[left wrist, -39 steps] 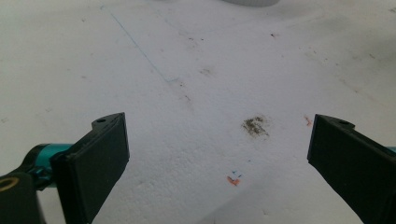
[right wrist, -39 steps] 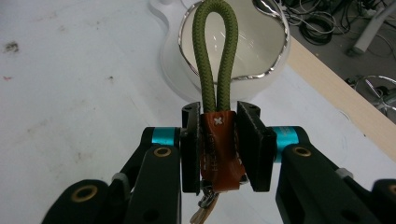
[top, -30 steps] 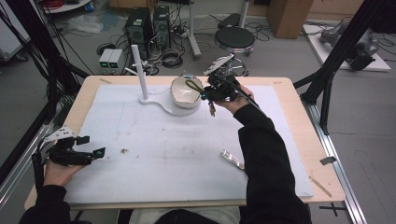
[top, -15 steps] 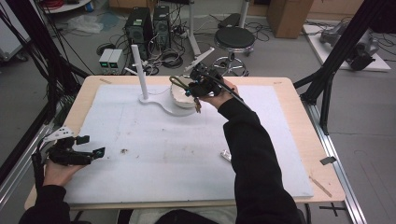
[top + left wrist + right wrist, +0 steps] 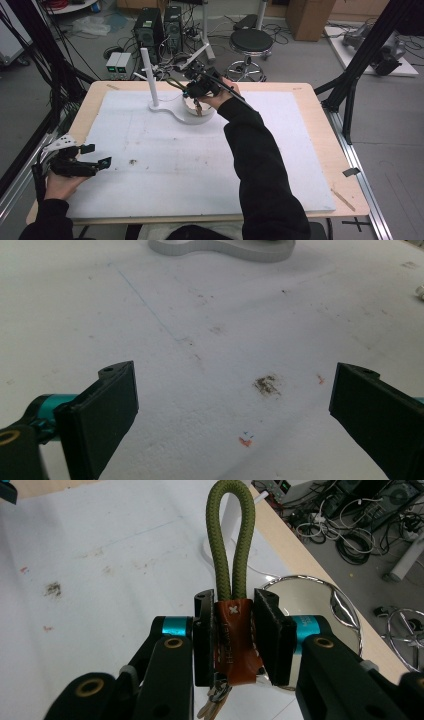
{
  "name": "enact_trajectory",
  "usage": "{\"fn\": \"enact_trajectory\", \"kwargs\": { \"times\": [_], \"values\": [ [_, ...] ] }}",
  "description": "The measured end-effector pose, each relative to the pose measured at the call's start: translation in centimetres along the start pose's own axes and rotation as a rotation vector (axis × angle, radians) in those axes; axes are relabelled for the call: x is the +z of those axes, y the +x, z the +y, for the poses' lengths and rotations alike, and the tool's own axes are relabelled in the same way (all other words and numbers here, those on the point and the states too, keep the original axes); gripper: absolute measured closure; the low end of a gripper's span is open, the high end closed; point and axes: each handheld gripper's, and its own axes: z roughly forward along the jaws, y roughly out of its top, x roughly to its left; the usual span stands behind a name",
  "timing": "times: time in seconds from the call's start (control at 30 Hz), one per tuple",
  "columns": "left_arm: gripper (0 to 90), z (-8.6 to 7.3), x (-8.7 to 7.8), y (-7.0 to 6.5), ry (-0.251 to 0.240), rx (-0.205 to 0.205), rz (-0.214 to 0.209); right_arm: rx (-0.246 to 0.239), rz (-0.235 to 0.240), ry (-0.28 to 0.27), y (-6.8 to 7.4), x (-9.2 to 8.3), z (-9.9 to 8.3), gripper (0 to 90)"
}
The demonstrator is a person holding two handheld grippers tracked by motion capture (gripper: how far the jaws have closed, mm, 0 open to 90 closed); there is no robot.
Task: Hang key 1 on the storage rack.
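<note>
My right gripper is shut on a key fob: a brown leather wrap with an olive-green rope loop that sticks out past the jaws. Keys dangle beneath it. It hovers above a shiny bowl, and the loop points toward the upright white post of a white stand. At the table's near-left corner, my left gripper rests low over the white mat, open, with nothing between its jaws.
The white mat covers most of the wooden table and carries a dark smudge. Black frame struts stand at both sides. Computers, cables and a stool lie on the floor beyond the far edge.
My right gripper has carried the key fob leftward and slightly up, from the bowl's right side to over it, nearer the post. The left gripper has stayed put.
</note>
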Motion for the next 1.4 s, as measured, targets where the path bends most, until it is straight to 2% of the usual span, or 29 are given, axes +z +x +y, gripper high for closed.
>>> {"fn": "enact_trajectory", "kwargs": {
  "times": [0.13, 0.2, 0.3, 0.37, 0.4, 0.53, 0.6, 0.67, 0.7, 0.87, 0.97, 1.23, 1.4],
  "values": [
    [6.0, 0.0, 0.2, 0.1, 0.007, 0.001, 0.001, -0.002, 0.005, 0.002, 0.2, 0.4, 0.7, 71.0],
    [6.0, 0.0, 0.3, 0.1, 0.014, 0.006, -0.001, -0.02, 0.009, 0.001, 0.5, 0.8, 1.2, 71.0],
    [6.0, 0.1, 0.3, 0.0, 0.012, 0.01, -0.001, -0.048, 0.016, -0.002, 1.2, 1.6, 2.8, 71.0],
    [6.0, 0.1, 0.2, -0.1, 0.009, 0.012, -0.003, -0.052, 0.019, -0.001, 1.4, 1.7, 3.1, 70.9],
    [6.0, 0.1, 0.2, -0.1, 0.008, 0.013, -0.003, -0.067, 0.022, 0.001, 1.8, 1.9, 3.9, 70.9],
    [6.0, 0.1, 0.4, -0.2, 0.01, 0.022, -0.008, -0.073, 0.03, -0.007, 2.1, 2.1, 5.0, 70.8],
    [6.0, 0.1, 0.4, -0.3, 0.013, 0.028, -0.011, -0.088, 0.021, -0.01, 2.3, 2.4, 6.0, 70.8],
    [6.0, 0.2, 0.5, -0.4, 0.016, 0.03, -0.013, -0.086, 0.023, -0.005, 2.4, 2.5, 6.3, 70.8],
    [6.0, 0.2, 0.6, -0.5, 0.018, 0.03, -0.015, -0.102, 0.015, -0.005, 2.5, 2.7, 6.7, 70.8],
    [6.0, 0.3, 0.9, -0.6, 0.025, 0.038, -0.02, -0.107, -0.004, 0.016, 2.5, 3.8, 8.1, 70.8],
    [6.0, 0.2, 1.0, -0.6, 0.025, 0.038, -0.022, -0.107, -0.023, 0.041, 2.2, 4.6, 8.6, 70.8],
    [6.0, 0.2, 1.0, -0.6, 0.026, 0.041, -0.02, -0.064, -0.048, 0.077, 0.8, 6.4, 8.7, 70.6],
    [6.0, 0.2, 1.1, -0.6, 0.032, 0.044, -0.022, -0.07, -0.061, 0.079, 1.0, 7.0, 8.7, 70.6]
  ]
}}
